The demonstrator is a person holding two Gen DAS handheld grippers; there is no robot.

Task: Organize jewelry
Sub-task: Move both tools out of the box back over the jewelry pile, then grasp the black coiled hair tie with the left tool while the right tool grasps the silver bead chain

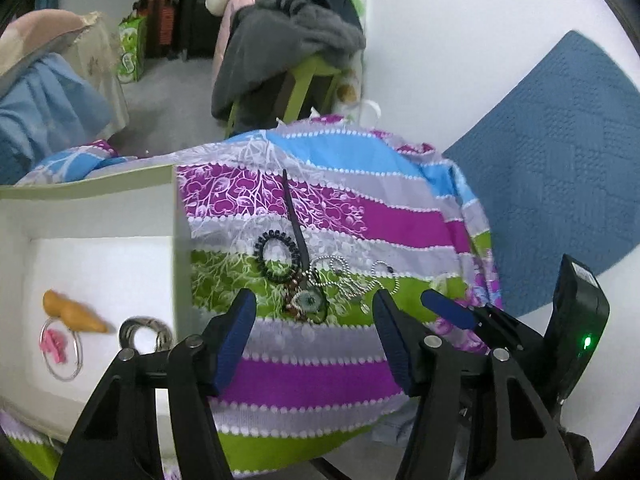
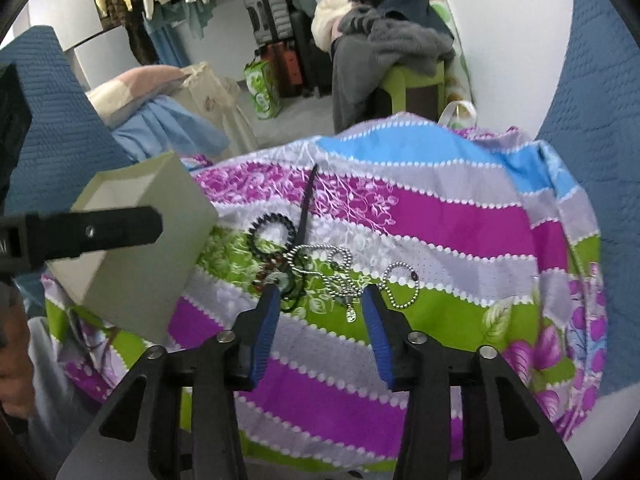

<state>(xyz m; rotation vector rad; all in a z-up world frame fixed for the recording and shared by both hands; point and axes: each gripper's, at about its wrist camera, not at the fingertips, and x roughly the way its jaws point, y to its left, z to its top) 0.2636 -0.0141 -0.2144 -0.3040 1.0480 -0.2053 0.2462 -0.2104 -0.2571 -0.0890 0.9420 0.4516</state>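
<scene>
We held both grippers over a small counter covered with a striped cloth in purple, green, grey and blue. At the left stood an open white box with pale green outer walls. Inside it, on the white bottom, we saw an orange piece with a pointed end, a thin metal ring with a small pink item lying inside its circle, and a dark round ring near the right wall; what exactly this last one was, we could not say for sure, because the picture was blurred there.

The rest of the jewelry lay in one pile on the green stripe, just beside the box. There was a black spiral hair tie, a long dark strap running away over the purple stripe, a silver ball chain in several tangled loops with a small oval pendant, and a round greenish pendant among dark beads.

The left gripper had its jaws wide apart and held nothing; the pile was between and ahead of its tips. The right gripper also had its jaws apart and empty, just above the chain.
</scene>
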